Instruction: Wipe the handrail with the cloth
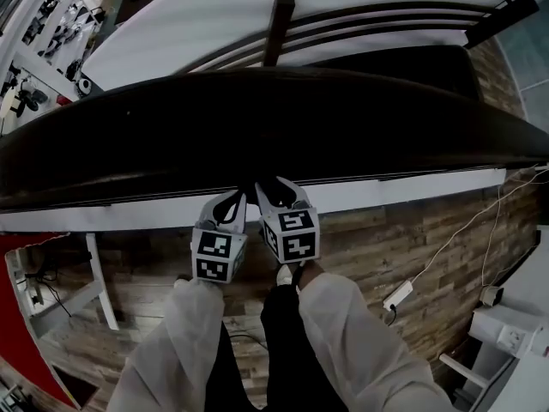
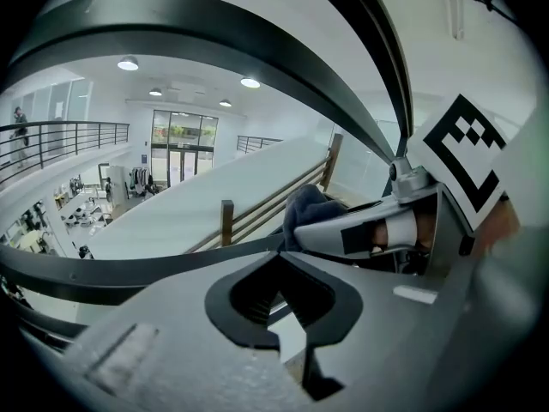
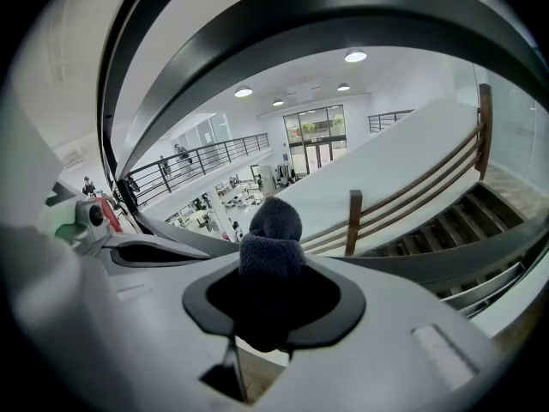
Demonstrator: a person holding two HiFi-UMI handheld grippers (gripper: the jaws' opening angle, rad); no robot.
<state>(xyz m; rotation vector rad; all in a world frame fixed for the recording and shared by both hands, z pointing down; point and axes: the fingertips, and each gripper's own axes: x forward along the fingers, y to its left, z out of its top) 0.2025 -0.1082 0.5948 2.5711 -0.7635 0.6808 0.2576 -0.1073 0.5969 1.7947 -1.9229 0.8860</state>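
Obs.: The broad dark curved handrail (image 1: 257,118) is seen running across the whole head view. Both claws are held side by side at its near edge, above the wood-plank floor (image 1: 412,239).

Right claw (image 1: 279,194): The jaws are closed tight on a dark blue-grey knitted cloth (image 3: 270,230). The cloth is bunched in the jaw notch, and a rounded wad is left sticking out past the tips. This grip is judged deliberate: the soft wad, not the hard jaw, is offered to the rail.

Left claw (image 1: 232,197): The jaws are brought together and nothing is seen between them. In its own view the cloth (image 2: 304,209) is seen just beside it, in the neighbouring claw. The left claw is judged to be on standby, kept close but out of the wiping path.

Contact: Whether the wad is touching the handrail cannot be told, as dark cloth is lost against dark rail in the head view.

Judgement: A wiping pass is judged to be set up or just under way. The next stroke calls for the wad to be pressed to the top of the rail and drawn along its curve. Risk noted: the cloth could be dragged out of the jaws by friction.
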